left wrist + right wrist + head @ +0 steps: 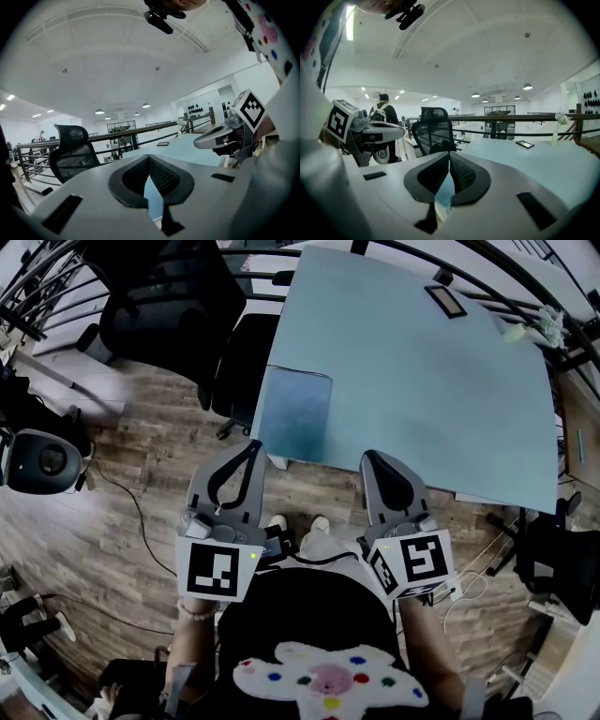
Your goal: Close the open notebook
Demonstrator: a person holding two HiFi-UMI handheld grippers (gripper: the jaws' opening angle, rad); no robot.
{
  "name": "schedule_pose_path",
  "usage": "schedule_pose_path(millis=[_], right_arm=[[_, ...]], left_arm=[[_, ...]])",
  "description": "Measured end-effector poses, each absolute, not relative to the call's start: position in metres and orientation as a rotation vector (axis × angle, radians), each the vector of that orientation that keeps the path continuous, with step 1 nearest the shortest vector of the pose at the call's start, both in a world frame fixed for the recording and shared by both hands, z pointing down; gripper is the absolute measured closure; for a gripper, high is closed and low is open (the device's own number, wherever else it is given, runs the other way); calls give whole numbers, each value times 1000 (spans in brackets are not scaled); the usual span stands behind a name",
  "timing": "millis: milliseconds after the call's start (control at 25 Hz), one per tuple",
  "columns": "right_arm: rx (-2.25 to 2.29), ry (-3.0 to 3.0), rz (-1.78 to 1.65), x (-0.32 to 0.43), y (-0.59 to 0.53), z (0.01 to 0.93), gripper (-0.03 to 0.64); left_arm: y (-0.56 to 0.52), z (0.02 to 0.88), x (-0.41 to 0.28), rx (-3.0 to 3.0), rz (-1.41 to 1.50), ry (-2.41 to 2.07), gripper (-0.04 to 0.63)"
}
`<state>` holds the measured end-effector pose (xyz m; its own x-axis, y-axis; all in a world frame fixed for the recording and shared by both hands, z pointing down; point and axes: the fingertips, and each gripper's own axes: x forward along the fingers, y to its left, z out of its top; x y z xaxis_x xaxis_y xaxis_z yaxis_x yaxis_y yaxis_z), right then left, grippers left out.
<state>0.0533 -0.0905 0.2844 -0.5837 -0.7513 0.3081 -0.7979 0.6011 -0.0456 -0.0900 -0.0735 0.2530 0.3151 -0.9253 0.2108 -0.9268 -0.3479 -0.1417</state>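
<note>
Currently | notebook [295,413]: blue, flat at table [422,381] corner | left gripper [252,443]: jaws together, empty | right gripper [371,456]: jaws together, empty

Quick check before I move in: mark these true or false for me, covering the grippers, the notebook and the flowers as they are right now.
1. The left gripper and the right gripper are both shut and empty. True.
2. The left gripper rests on the notebook. False: it hangs in the air at the near edge of the table, clear of the notebook.
3. The notebook lies at the table's near left corner. True.
4. The flowers stand beside the notebook. False: they are at the far right corner.
</note>
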Motion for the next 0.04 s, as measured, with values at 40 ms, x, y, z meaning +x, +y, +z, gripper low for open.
schedule_pose_path(millis=[40], right_arm=[[1271,-2571,262,53,-90,285,580]], left_arm=[[-74,253,-90,2541,398,-1791,578]])
